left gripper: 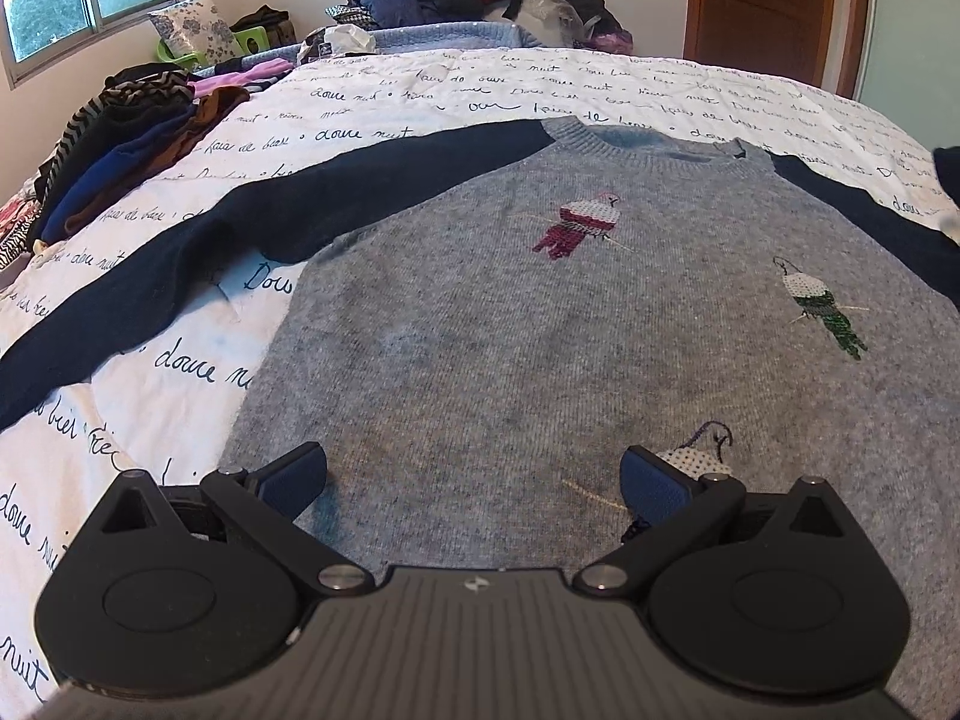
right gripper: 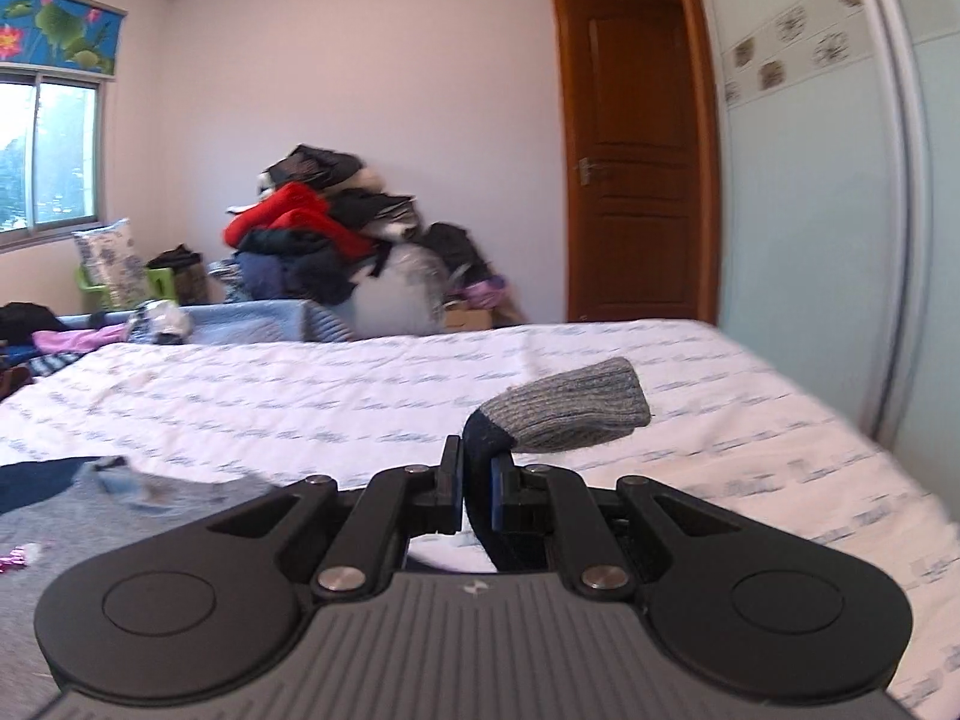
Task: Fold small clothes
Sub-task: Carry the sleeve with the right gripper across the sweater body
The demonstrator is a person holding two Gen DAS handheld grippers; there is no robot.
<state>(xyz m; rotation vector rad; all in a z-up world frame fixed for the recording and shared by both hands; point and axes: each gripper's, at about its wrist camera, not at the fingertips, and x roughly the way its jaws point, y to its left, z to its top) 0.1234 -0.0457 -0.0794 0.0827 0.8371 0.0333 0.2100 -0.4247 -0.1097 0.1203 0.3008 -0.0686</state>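
Observation:
A small grey knit sweater (left gripper: 510, 324) with navy sleeves and embroidered parrots lies flat, front up, on the white bed cover (left gripper: 180, 372). Its left navy sleeve (left gripper: 198, 258) stretches out to the left. My left gripper (left gripper: 474, 480) is open and empty, hovering over the sweater's lower front. My right gripper (right gripper: 477, 480) is shut on the sweater's right sleeve (right gripper: 486, 438), held above the bed with the grey ribbed cuff (right gripper: 570, 408) sticking out past the fingers. The sweater's body (right gripper: 150, 510) shows at the lower left of the right wrist view.
A stack of folded clothes (left gripper: 120, 138) sits at the bed's left edge. A tall heap of clothes (right gripper: 324, 240) stands beyond the bed's far end, with a flowered pillow (left gripper: 195, 30) near the window. A wooden door (right gripper: 636, 156) and a wardrobe panel (right gripper: 840, 180) are to the right.

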